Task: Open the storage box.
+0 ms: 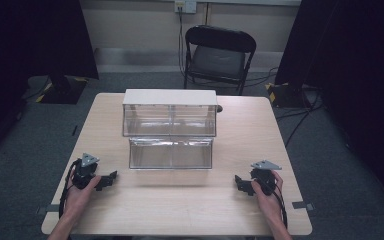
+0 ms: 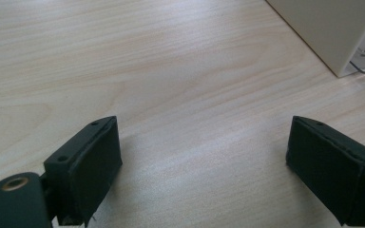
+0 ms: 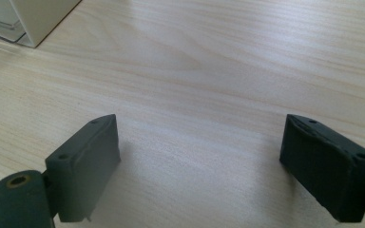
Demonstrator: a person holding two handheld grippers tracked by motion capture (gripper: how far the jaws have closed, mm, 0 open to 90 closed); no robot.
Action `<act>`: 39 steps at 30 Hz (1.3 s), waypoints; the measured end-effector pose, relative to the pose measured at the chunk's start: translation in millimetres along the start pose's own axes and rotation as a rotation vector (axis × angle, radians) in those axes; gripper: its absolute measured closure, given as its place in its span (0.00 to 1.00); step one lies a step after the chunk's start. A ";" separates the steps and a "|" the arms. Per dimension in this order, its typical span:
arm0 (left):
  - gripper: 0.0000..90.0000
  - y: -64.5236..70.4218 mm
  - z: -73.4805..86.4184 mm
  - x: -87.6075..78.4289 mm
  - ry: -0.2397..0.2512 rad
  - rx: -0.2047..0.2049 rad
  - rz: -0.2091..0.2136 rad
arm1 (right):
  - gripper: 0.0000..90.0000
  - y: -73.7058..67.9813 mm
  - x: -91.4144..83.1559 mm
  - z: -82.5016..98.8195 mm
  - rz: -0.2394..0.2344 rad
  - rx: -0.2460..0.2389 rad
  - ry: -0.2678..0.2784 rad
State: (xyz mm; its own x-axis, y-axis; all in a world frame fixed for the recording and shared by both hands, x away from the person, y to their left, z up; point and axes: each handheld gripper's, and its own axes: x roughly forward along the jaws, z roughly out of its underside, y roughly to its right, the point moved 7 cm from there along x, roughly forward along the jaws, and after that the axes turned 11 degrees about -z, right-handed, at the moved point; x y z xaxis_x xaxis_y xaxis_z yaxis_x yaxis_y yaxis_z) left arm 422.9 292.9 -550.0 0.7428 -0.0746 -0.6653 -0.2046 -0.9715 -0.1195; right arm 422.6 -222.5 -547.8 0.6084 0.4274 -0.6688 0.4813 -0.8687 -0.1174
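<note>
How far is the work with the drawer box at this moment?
Done: the lower drawer already stands pulled out of the box. In hand: nothing; left gripper and right gripper rest open on the table, apart from the box. Left: any handling of the drawers.

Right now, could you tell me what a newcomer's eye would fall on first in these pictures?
First, the clear drawer unit with a white top at mid-table, its lower drawer pulled out toward the person. Then the left gripper and right gripper, resting open near the front corners of the wooden table. Behind stands a black folding chair.
</note>
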 end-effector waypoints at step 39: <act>0.19 56.0 -31.7 -33.6 0.129 0.087 0.193 | 0.14 0.0 0.0 0.0 0.000 0.000 0.000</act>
State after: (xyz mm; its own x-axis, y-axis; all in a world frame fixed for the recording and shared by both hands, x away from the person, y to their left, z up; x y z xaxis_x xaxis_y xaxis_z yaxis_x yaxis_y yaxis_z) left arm 406.6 233.8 -511.0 0.7589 -0.2904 -0.5829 -0.4004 -0.9139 -0.0661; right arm 422.7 -222.5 -547.7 0.6083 0.4273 -0.6689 0.4815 -0.8686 -0.1169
